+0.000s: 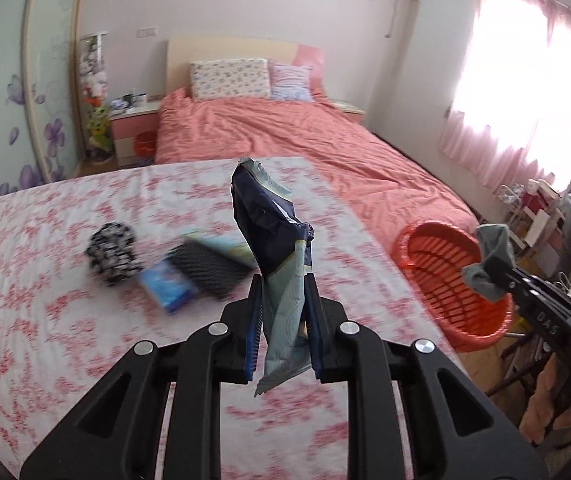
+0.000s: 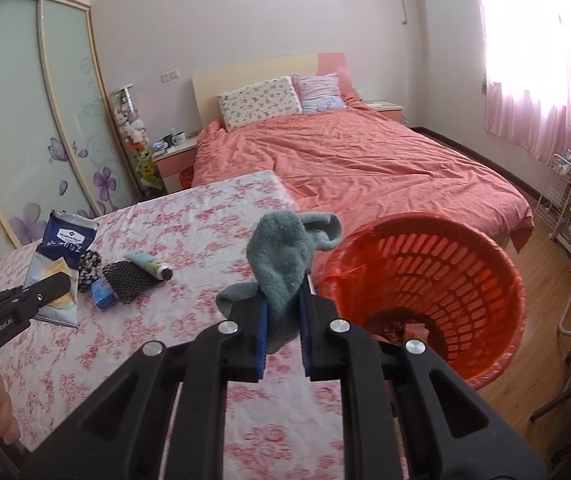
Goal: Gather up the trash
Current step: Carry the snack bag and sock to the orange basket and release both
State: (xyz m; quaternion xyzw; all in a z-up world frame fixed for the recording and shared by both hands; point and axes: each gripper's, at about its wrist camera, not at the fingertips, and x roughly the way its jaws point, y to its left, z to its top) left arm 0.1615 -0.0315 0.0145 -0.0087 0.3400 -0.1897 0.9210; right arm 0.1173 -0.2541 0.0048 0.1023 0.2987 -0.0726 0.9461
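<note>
The left gripper [image 1: 283,312] pinches a blue snack bag [image 1: 275,240] tight, mid-frame above the flowery table [image 1: 45,280]. The right gripper [image 2: 283,320] squeezes a grey sock [image 2: 283,264] beside the orange bin [image 2: 425,288], lower right, with scraps inside.

A bed [image 2: 365,160] with a salmon-pink duvet stood against the far wall, two pillows at its headboard: a floral one [image 2: 259,102] and a striped pink one [image 2: 321,92] beside it. A bedside cabinet [image 2: 173,160] left of the bed carried mugs and small clutter. Wardrobe sliding doors [image 2: 25,120] with purple flower prints filled the left wall. Pink curtains [image 2: 533,80] covered the bright window on the right. A white wire rack [image 2: 561,196] stood on the wooden floor [image 2: 541,248] near the curtains.
</note>
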